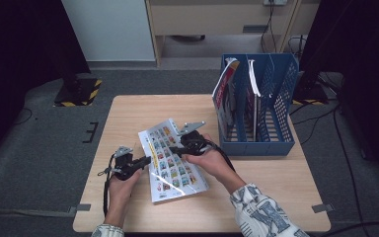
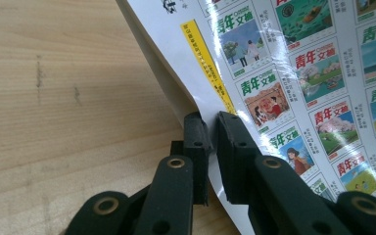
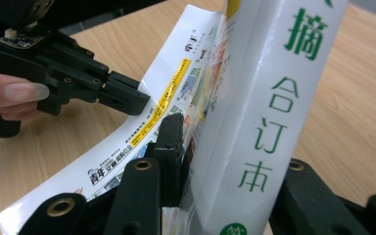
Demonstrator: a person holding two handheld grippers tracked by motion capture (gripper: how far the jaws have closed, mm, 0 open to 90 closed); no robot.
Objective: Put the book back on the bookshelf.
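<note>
At the left, the left gripper [image 1: 145,160] was clamped on the cover edge of the thick magazine [image 1: 173,160], which lay mid-table [image 1: 128,113], while the right gripper [image 1: 176,148] was closed around its spine; the lift was judged barely begun, with carrying and slotting into the blue file rack [image 1: 276,146] at the right left to do. The pinched cover was shown close-up in the left gripper view, the gripped spine in the right gripper view, the rack with filed magazines [image 1: 225,96] in the high view.

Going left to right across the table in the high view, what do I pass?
Left tool → book lying on the table → right tool over the book → blue file rack holding upright books.
</note>
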